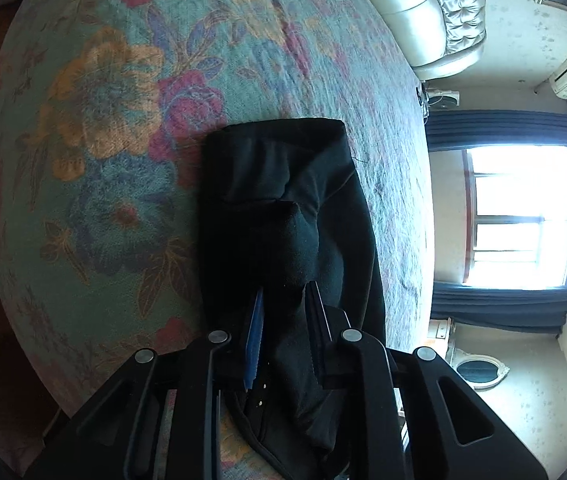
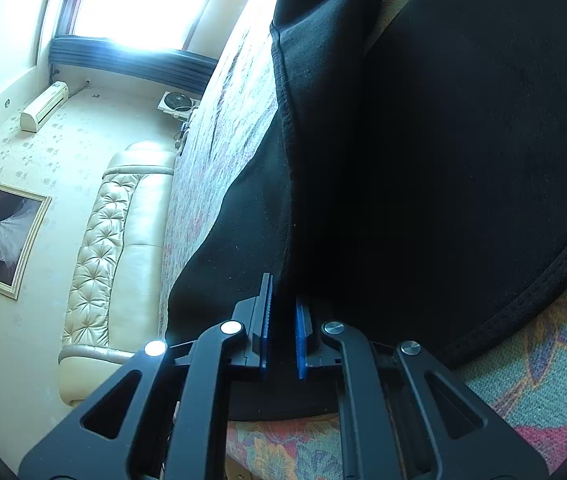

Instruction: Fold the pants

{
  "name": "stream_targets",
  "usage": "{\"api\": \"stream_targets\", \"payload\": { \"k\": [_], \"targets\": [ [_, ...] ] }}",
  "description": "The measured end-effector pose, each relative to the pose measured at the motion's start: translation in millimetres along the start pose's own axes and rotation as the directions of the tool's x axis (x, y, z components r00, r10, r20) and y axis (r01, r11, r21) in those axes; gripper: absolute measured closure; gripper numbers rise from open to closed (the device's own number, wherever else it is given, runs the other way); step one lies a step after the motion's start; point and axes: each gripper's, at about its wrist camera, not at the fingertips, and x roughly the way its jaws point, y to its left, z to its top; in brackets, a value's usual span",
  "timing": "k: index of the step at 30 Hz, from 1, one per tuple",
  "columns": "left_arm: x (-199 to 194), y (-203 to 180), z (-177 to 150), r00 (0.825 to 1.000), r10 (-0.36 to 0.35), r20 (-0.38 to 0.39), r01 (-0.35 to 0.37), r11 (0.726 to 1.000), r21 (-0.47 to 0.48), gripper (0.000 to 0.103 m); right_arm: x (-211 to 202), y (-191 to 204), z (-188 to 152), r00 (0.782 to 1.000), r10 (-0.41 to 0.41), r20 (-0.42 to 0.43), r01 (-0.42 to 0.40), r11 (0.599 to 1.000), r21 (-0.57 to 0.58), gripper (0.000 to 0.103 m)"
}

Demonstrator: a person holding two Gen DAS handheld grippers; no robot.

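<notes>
Black pants (image 1: pixel 283 208) on floral bedspread (image 1: pixel 103 140), long axis toward twelve o'clock from left gripper (image 1: pixel 283 292); left and right gripper (image 2: pixel 283 288) both clamped on fabric.

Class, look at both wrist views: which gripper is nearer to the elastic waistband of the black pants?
Right. The right gripper pinches the black pants beside the waistband. The left gripper grips a bunched part of the fabric with no waistband in sight.
</notes>
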Motion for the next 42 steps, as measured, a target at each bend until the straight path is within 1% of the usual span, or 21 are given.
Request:
{"api": "stream_targets", "payload": {
  "k": [3, 5, 7, 8, 9, 10, 11, 18, 21, 22, 23, 26, 29, 32, 33, 34, 35, 36, 37, 38, 42],
  "targets": [
    [12.3, 0.5, 1.1, 1.0, 0.006, -0.01, -0.006, 1.0, -0.022, 0.072, -0.8, -1.4, 0.1, 1.0, 0.002, -0.002, -0.002, 1.0, 0.004, 0.094],
    [12.8, 3.9, 1.0, 1.0, 0.02, -0.007, -0.02, 1.0, -0.022, 0.071, -1.2, -1.8, 0.3, 1.0, 0.002, -0.002, -0.002, 1.0, 0.006, 0.093],
    [12.7, 5.1, 2.4, 1.0, 0.002, 0.004, -0.002, 1.0, -0.021, 0.072, -1.4, -1.5, 0.6, 1.0, -0.001, -0.001, 0.001, 1.0, 0.001, 0.094],
    [11.2, 4.3, 2.3, 1.0, -0.008, 0.02, 0.008, 1.0, -0.005, 0.074, -1.8, -1.1, 0.4, 1.0, -0.003, 0.0, 0.003, 1.0, -0.002, 0.094],
    [8.4, 1.1, 4.2, 0.999, -0.013, 0.042, 0.012, 1.0, 0.025, 0.083, -2.3, -0.4, 0.1, 1.0, -0.003, 0.003, 0.003, 1.0, -0.004, 0.095],
    [4.5, -2.1, 4.6, 0.998, -0.023, 0.057, 0.019, 0.998, 0.059, 0.088, -2.7, 0.6, 0.1, 1.0, 0.001, 0.003, -0.001, 1.0, -0.006, 0.095],
    [1.2, -4.9, 5.0, 0.997, -0.036, 0.063, 0.031, 0.996, 0.08, 0.089, -3.6, 2.3, 0.5, 1.0, 0.009, 0.005, -0.009, 1.0, -0.01, 0.095],
    [-18.5, -26.7, 19.5, 0.991, -0.105, 0.089, 0.09, 0.984, 0.154, 0.09, -18.8, 29.1, 1.1, 0.995, 0.093, 0.038, -0.091, 0.995, -0.033, 0.096],
    [-29.9, -26.8, 22.4, 0.988, -0.107, 0.114, 0.083, 0.978, 0.192, 0.09, -26.1, 35.3, -3.8, 0.994, 0.107, 0.034, -0.105, 0.993, -0.048, 0.096],
    [-28.2, -33.3, 31.8, 0.987, -0.104, 0.121, 0.079, 0.978, 0.193, 0.09, -27.4, 33.1, -5.9, 0.993, 0.113, 0.028, -0.112, 0.993, -0.037, 0.096],
    [-28.9, -29.3, 34.7, 0.987, -0.102, 0.123, 0.077, 0.978, 0.191, 0.09, -27.7, 29.6, -7.8, 0.993, 0.116, 0.021, -0.115, 0.993, -0.022, 0.096],
    [-24.9, -12.2, 37.1, 0.991, -0.092, 0.1, 0.077, 0.986, 0.145, 0.09, -22.5, 15.9, -10.8, 0.997, 0.076, 0.007, -0.076, 0.997, -0.005, 0.096],
    [-22.2, -3.8, 26.2, 0.993, -0.093, 0.077, 0.082, 0.988, 0.133, 0.09, -16.1, 8.0, -12.4, 0.999, 0.053, -0.003, -0.053, 0.998, 0.014, 0.096],
    [-19.6, -2.1, 15.5, 0.994, -0.103, 0.048, 0.097, 0.989, 0.112, 0.087, -13.3, 8.8, -11.8, 0.999, 0.035, -0.005, -0.035, 0.999, 0.002, 0.096],
    [-21.0, -2.6, 11.5, 0.994, -0.094, 0.051, 0.088, 0.991, 0.102, 0.081, -13.6, 8.5, -10.5, 0.999, 0.037, -0.007, -0.037, 0.999, 0.007, 0.096],
    [-24.6, -2.8, 7.2, 0.994, -0.083, 0.068, 0.077, 0.993, 0.091, 0.069, -13.1, 7.8, -9.6, 0.999, 0.039, -0.009, -0.039, 0.999, 0.013, 0.096],
    [-28.8, -2.8, 3.4, 0.993, -0.069, 0.093, 0.062, 0.995, 0.08, 0.062, -13.5, 8.2, -10.2, 0.999, 0.04, -0.011, -0.04, 0.999, 0.015, 0.096],
    [-32.3, -2.5, 0.3, 0.991, -0.056, 0.118, 0.049, 0.997, 0.067, 0.051, -13.1, 8.3, -9.0, 0.999, 0.04, -0.012, -0.039, 0.999, 0.016, 0.096],
    [-34.4, -2.0, -1.6, 0.99, -0.045, 0.137, 0.038, 0.998, 0.057, 0.046, -12.0, 8.3, -9.1, 0.999, 0.039, -0.012, -0.039, 0.999, 0.016, 0.095],
    [-34.2, -2.1, -2.2, 0.989, -0.041, 0.144, 0.033, 0.998, 0.052, 0.045, -11.1, 7.9, -8.8, 0.999, 0.039, -0.013, -0.039, 0.999, 0.017, 0.095],
    [-19.8, -3.1, 0.2, 0.993, -0.027, 0.117, 0.022, 0.999, 0.037, 0.045, -14.6, 3.5, -15.2, 0.999, 0.041, -0.019, -0.04, 0.999, 0.032, 0.095]
  ]
}}
